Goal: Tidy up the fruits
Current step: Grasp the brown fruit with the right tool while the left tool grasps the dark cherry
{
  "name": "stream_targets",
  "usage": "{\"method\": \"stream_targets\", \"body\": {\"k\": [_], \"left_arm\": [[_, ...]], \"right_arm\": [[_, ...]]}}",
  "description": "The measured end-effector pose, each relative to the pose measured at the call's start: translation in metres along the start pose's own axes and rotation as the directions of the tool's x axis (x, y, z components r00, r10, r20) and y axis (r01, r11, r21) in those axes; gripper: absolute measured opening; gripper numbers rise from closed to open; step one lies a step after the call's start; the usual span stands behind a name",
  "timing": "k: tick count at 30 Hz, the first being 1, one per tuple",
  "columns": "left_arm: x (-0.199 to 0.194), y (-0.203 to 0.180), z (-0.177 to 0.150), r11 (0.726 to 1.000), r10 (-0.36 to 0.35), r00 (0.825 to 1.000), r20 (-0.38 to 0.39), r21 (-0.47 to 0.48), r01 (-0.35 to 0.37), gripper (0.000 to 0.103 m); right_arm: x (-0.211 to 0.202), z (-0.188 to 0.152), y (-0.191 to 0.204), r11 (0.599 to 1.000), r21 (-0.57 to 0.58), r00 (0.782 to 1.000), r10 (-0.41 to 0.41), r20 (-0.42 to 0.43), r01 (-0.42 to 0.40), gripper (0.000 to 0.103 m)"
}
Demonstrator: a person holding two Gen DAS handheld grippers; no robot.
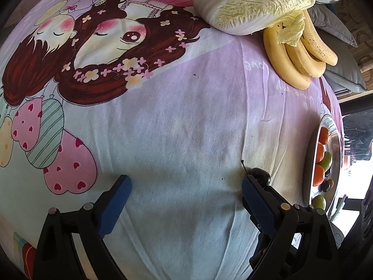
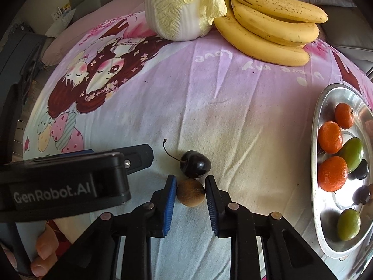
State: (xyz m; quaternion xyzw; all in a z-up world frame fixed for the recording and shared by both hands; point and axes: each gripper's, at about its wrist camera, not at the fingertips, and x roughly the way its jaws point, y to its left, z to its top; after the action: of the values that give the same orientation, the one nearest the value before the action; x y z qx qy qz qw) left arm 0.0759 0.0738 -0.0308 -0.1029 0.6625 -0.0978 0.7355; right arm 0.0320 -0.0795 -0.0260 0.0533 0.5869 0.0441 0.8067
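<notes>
In the right wrist view, a small brown round fruit (image 2: 191,193) lies on the cloth between the blue pads of my right gripper (image 2: 190,186), whose jaws stand narrowly around it with slight gaps. A dark cherry (image 2: 195,164) with a stem lies just beyond it. A metal plate (image 2: 326,240) at the right holds oranges (image 2: 330,136), green fruits (image 2: 352,155) and dark fruits. My left gripper (image 1: 185,183) is wide open and empty over the cloth; the cherry (image 1: 262,175) sits just beyond its right fingertip. The plate's rim (image 1: 326,119) shows at its right.
A napa cabbage (image 2: 181,4) and a bunch of bananas (image 2: 270,25) lie at the far side of the cartoon-print cloth (image 2: 209,93). The left gripper's body (image 2: 65,182) and a hand sit at the lower left of the right wrist view. Grey cushions lie behind the bananas.
</notes>
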Motion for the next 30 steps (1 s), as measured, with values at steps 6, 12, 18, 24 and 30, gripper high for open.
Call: {"method": "stream_targets", "body": {"k": [6,12,18,24,30], "left_arm": [[0.002,-0.013,0.003,1.000,-0.014,1.000,0.005,-0.003,0.014,0.092],[0.004,-0.034,0.003,0.999,-0.035,0.999,0.006,0.029,0.034,0.089],[0.012,-0.062,0.006,0.996,-0.057,0.998,-0.007,0.068,0.057,0.074],[0.021,-0.088,0.011,0.990,-0.097,0.995,-0.023,0.104,0.099,0.057],[0.040,-0.108,0.010,0.985,-0.143,0.987,-0.067,0.085,0.148,0.035]], "right_arm": [[-0.011,-0.001,-0.018,1.000,0.030,1.000,0.005,0.017,-0.006,0.027],[-0.020,0.001,-0.038,0.997,0.076,0.999,-0.002,0.037,-0.001,0.027],[-0.025,0.002,-0.053,0.994,0.111,0.999,-0.004,0.046,-0.001,0.028],[-0.029,0.001,-0.066,0.990,0.143,0.999,0.003,0.051,-0.010,0.028],[-0.029,0.002,-0.069,0.988,0.151,0.999,0.006,0.049,-0.014,0.028]]}}
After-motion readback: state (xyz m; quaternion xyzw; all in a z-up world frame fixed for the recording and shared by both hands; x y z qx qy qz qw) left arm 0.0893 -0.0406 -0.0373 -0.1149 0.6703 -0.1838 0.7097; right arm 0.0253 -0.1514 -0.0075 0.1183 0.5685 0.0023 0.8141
